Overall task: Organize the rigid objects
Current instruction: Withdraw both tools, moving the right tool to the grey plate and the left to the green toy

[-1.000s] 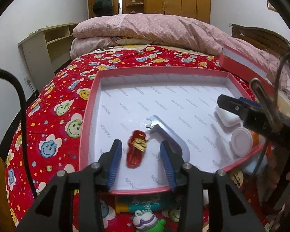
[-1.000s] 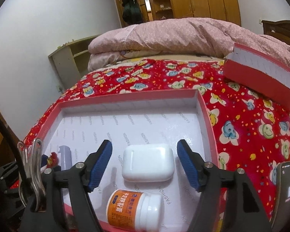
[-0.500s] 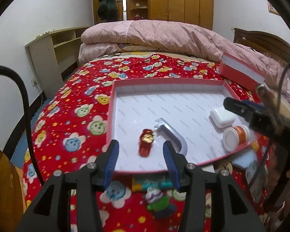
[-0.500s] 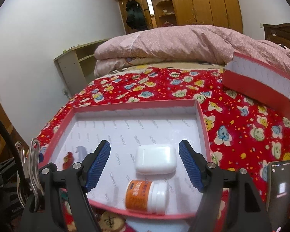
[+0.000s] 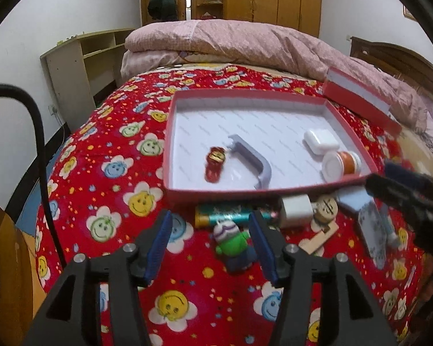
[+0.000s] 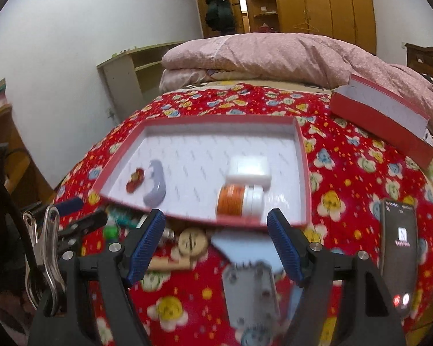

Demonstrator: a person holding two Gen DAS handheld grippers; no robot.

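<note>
Between placements, judging by the layout: four items already in the red box lid (image 5: 311, 189) at centre frame — red toy car (image 5: 215, 163), grey handle (image 5: 252, 163), white earbud case (image 5: 321, 142), orange pill bottle (image 5: 341, 165) — with more waiting on the bedspread below its near wall. Left gripper (image 5: 209, 248) tilted downward in the lower centre of its view, jaws spread and just been opening, nothing pinched, green figure (image 5: 233, 245) lying on the bedspread between the tips. Next move likely: descend, centre on the figure, close. Right gripper (image 6: 218, 245) likewise angled down, spread wide and empty, above a grey card (image 6: 249, 288) and pale blue card (image 6: 245, 249), phone (image 6: 399, 255) at lower right. Battery (image 5: 223, 214), white charger (image 5: 296, 212), wooden piece (image 5: 322, 225) also outstanding.
</note>
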